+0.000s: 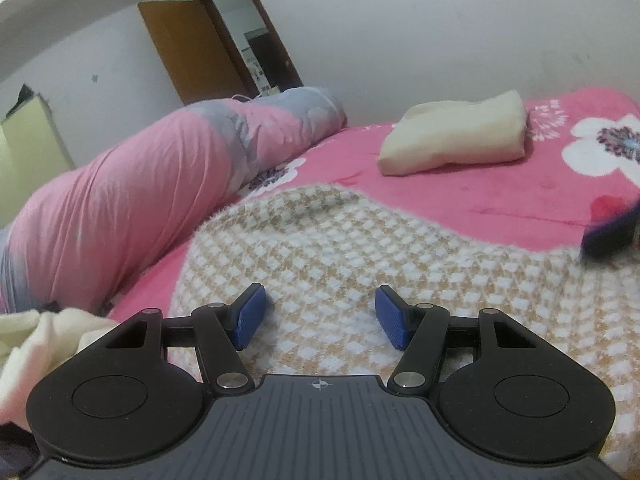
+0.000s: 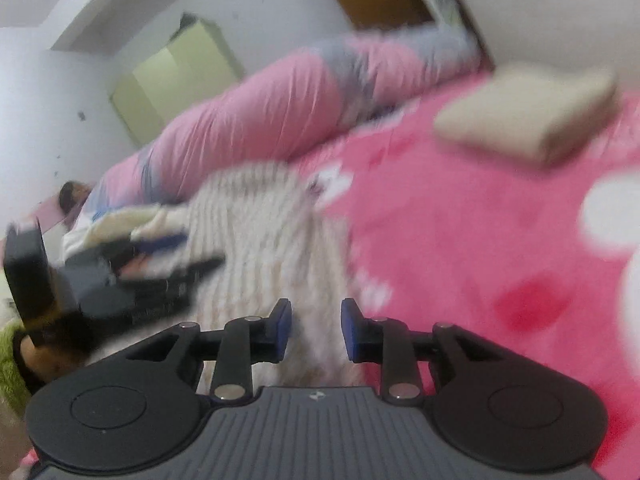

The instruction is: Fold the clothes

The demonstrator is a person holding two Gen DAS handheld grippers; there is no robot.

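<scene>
On the bed's pink flowered blanket [image 1: 460, 196] lies a tan-and-white checked knit garment [image 1: 360, 264], spread out flat near the bed's edge. Over it hangs the left gripper [image 1: 320, 316], its blue-padded fingers [image 1: 250, 316] spread wide with nothing between them; the knit fills the gap beneath and runs well past both pads, though whether the pads touch it cannot be told. At the right edge of that view the other tool shows as a dark blur over the knit.

Seen from the right wrist, the picture is smeared by motion. The right gripper [image 2: 316, 330] has its fingers [image 2: 282, 330] parted to a moderate gap, holding nothing, right at the garment's [image 2: 260, 240] right-hand border where it meets the blanket [image 2: 480, 240]. The left gripper [image 2: 132, 276] appears at the left over the knit's far side.

A folded cream cloth [image 1: 456, 138] sits well apart, farther up the bed, and a rolled pink-and-grey quilt [image 1: 140, 192] lies along the wall side.
</scene>
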